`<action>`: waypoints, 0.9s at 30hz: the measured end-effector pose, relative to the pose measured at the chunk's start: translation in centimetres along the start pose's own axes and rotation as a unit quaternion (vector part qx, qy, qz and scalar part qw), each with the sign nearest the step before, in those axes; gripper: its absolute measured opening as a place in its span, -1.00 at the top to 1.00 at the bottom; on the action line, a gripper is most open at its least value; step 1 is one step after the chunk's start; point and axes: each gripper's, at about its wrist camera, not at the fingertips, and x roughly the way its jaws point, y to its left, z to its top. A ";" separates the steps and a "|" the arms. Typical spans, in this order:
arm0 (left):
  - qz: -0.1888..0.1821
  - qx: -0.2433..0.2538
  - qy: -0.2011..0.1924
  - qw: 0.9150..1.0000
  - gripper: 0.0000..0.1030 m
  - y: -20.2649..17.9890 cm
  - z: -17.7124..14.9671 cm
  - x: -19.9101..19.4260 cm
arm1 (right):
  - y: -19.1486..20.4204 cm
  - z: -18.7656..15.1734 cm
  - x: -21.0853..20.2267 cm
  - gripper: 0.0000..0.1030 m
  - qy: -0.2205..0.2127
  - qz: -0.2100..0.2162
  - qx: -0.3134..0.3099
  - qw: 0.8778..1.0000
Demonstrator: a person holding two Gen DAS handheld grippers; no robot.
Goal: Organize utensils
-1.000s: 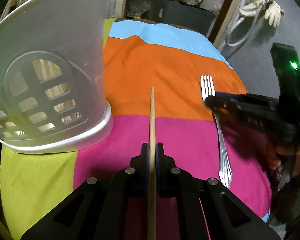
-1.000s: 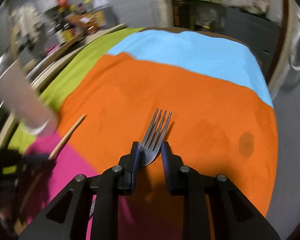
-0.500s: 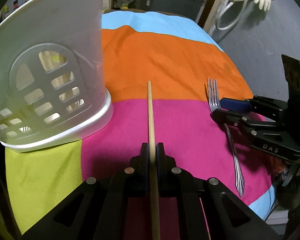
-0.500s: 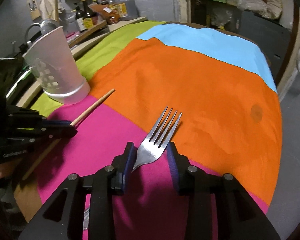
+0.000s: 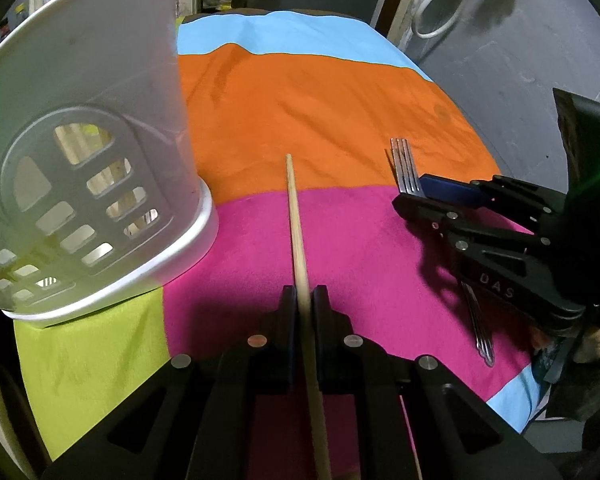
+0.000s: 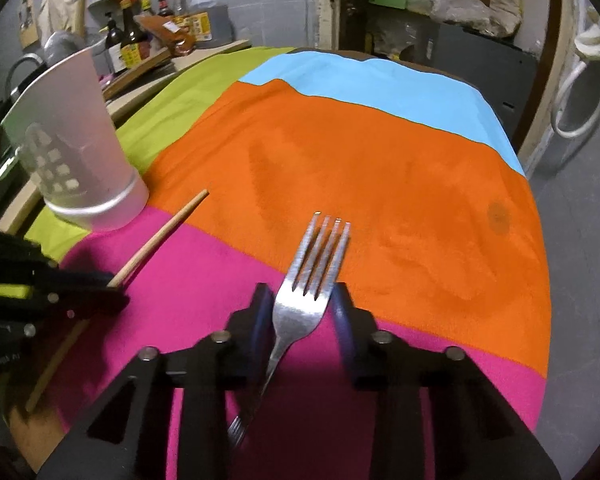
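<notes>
My left gripper [image 5: 304, 300] is shut on a wooden chopstick [image 5: 296, 220] that points forward over the pink stripe of the cloth. A white perforated utensil holder [image 5: 80, 152] stands just to its left, with wooden sticks showing through its holes. My right gripper [image 6: 300, 304] is shut on the head of a silver fork [image 6: 308, 280], tines pointing forward. The fork [image 5: 406, 168] and the right gripper [image 5: 412, 200] also show at the right of the left wrist view. The holder [image 6: 76, 152] and the chopstick [image 6: 164, 232] show at the left of the right wrist view.
A striped cloth covers the table [image 6: 380, 168], with orange, blue, green and pink bands. Bottles and jars [image 6: 160, 32] stand on a counter behind the holder. The table's right edge drops to a grey floor [image 5: 520, 60].
Both grippers have lifted and drawn back with their utensils. The right gripper's jaws have closed on the fork head. The holder now looks nearer the left gripper.
</notes>
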 end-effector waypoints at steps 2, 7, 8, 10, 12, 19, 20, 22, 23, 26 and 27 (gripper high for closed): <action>-0.002 -0.009 -0.003 1.000 0.92 0.0 -0.1 0.0 | 0.3 0.2 0.0 0.49 0.002 -0.005 -0.004 1.000; -0.008 -0.019 -0.052 0.998 0.92 -0.5 -1.4 -1.5 | 0.0 -0.4 -1.0 0.52 -0.030 0.015 0.013 0.999; -0.009 -0.021 -0.063 0.998 0.92 -0.5 -1.7 -1.9 | 0.1 -0.6 -1.6 0.53 -0.046 0.015 0.011 0.999; -0.006 -0.024 -0.096 0.995 0.92 -0.7 -2.2 -2.8 | 0.5 -0.9 -2.9 0.53 -0.077 0.010 0.004 0.997; 0.001 -0.026 -0.139 0.990 0.92 -1.0 -2.8 -3.9 | 1.0 -1.3 -4.4 0.53 -0.118 0.003 -0.005 0.993; 0.023 -0.032 -0.271 0.962 0.92 -1.8 -4.5 -7.0 | 3.6 -3.4 -8.8 0.54 -0.236 -0.043 -0.046 0.970; 0.024 -0.032 -0.284 0.958 0.92 -1.9 -4.7 -7.3 | 3.9 -3.6 -9.2 0.54 -0.250 -0.049 -0.051 0.966; 0.028 -0.031 -0.315 0.948 0.92 -2.1 -5.0 -8.0 | 4.5 -4.2 -10.3 0.54 -0.283 -0.058 -0.058 0.956; 0.031 -0.030 -0.326 0.945 0.92 -2.2 -5.2 -8.3 | 4.7 -4.4 -10.7 0.54 -0.295 -0.061 -0.058 0.952; 0.040 -0.027 -0.363 0.930 0.92 -2.8 -5.8 -8.8 | 5.0 -4.7 -11.7 0.55 -0.340 -0.073 -0.056 0.936; 0.043 -0.025 -0.372 0.927 0.92 -2.9 -5.9 -9.0 | 5.1 -4.8 -12.0 0.55 -0.353 -0.077 -0.056 0.931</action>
